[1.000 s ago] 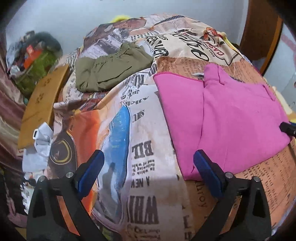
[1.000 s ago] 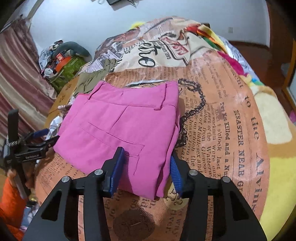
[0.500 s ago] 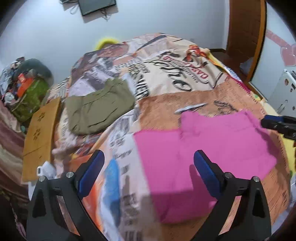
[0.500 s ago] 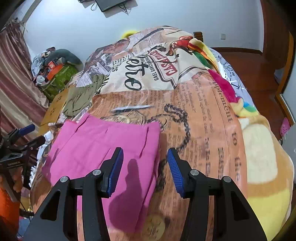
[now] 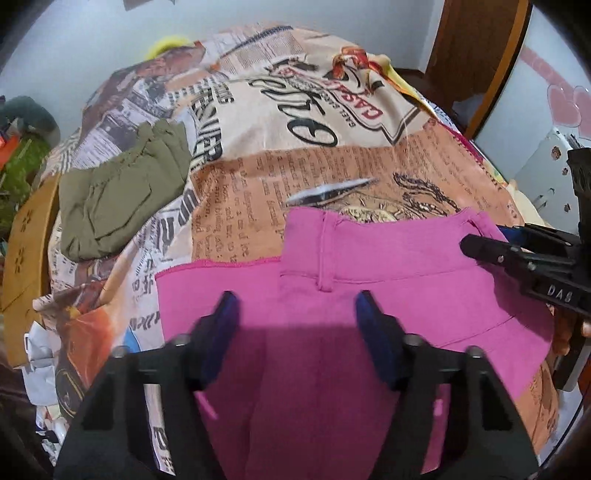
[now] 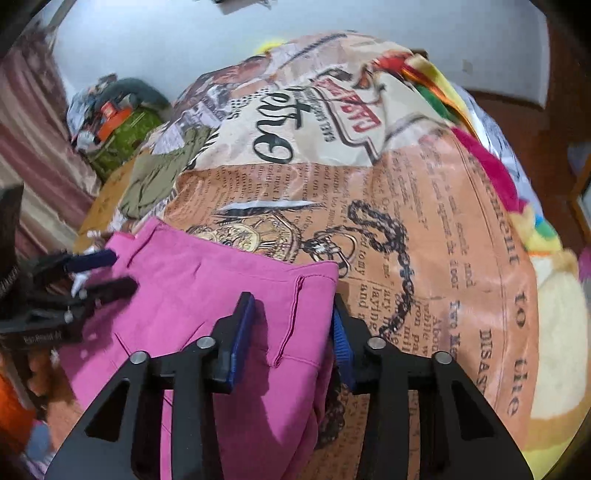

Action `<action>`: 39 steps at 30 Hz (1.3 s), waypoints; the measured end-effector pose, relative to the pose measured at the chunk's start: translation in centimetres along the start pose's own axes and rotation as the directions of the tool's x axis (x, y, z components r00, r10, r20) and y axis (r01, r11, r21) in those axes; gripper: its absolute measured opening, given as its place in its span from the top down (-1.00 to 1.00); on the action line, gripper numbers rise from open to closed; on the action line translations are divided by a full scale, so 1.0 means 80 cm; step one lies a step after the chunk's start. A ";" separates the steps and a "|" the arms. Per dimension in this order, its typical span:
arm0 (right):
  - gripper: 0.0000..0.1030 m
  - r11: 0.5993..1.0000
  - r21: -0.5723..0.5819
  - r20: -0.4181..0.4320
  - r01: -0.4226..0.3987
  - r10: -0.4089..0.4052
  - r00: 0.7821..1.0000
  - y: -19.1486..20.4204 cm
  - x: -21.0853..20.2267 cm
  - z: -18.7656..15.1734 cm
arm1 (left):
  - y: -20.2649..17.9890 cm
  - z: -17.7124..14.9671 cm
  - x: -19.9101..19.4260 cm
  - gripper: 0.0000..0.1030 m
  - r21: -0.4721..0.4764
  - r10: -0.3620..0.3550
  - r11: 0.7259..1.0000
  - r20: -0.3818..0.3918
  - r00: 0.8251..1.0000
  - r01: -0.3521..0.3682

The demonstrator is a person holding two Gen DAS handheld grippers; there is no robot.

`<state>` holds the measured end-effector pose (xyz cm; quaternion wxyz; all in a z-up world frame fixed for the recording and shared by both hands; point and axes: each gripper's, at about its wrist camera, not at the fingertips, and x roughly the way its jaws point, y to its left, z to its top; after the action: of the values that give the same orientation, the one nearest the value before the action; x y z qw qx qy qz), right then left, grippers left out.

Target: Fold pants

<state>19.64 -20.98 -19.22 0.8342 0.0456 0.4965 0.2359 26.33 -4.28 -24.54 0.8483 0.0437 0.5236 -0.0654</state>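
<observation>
Pink pants [image 5: 369, 266] are lying folded on our newspaper-print bedspread [image 5: 258, 173]. We are closing both sets of jaws over them: left gripper [image 5: 297, 325] half-wide, right gripper [image 6: 293, 325] narrow astride the right edge, pads not yet pressing the fabric.

Bed fills both views, covered with a newspaper-print bedspread [image 6: 424, 221] in orange and cream. Pale blue-white wall [image 6: 258, 33] across the top. Striped maroon curtain [image 6: 33, 147] at left of right view. Wooden door frame [image 5: 476, 55] upper right of left view. Clutter pile [image 6: 118, 122] against wall, upper left.
</observation>
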 end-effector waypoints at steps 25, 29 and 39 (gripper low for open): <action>0.37 0.987 -0.100 0.025 0.126 -0.124 0.992 0.007 -0.014 0.002 | 0.025 -0.004 -0.005 -0.10 -0.071 -0.041 0.997 -0.008 0.999 0.041; 0.06 0.991 -0.067 0.045 0.120 -0.117 0.992 0.007 -0.035 -0.004 | 0.042 -0.005 -0.030 -0.10 -0.108 -0.026 0.994 0.035 0.999 0.029; -0.28 0.993 -0.070 0.069 0.099 -0.094 0.993 0.030 -0.057 -0.020 | 0.073 -0.030 -0.067 -0.67 -0.128 -0.006 0.992 0.058 0.998 0.013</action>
<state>15.61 -21.13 -15.58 0.8616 -0.0014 0.4613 0.2117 22.80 2.18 -20.80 0.8637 -0.0152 0.5024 -0.0370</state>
